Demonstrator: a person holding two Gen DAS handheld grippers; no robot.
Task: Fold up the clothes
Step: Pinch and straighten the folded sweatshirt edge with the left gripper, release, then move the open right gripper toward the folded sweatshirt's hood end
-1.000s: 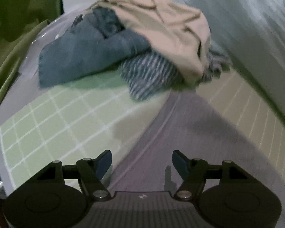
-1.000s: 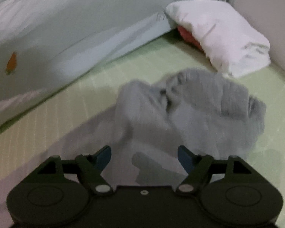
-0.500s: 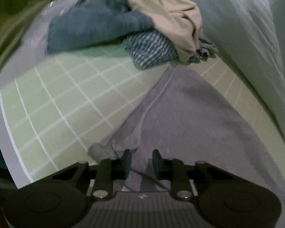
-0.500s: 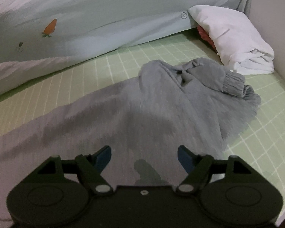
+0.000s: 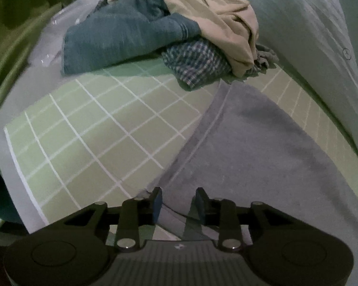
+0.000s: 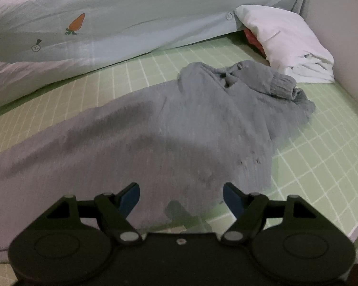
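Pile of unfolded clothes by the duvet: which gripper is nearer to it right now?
Left. The left gripper faces the pile across the green grid sheet, at the grey garment's edge. The right gripper looks toward the garment's bunched end; no pile in its view.

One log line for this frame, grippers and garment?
left gripper: open, at grey garment edge | right gripper: open, above garment | unfolded

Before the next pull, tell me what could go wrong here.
1. The grey garment is bunched at its far, cuffed end; pulling may drag the wrinkles along.
2. The left gripper has its jaws parted over the garment's edge, so the hold may be lost.
3. The unfolded pile lies close and could snag.
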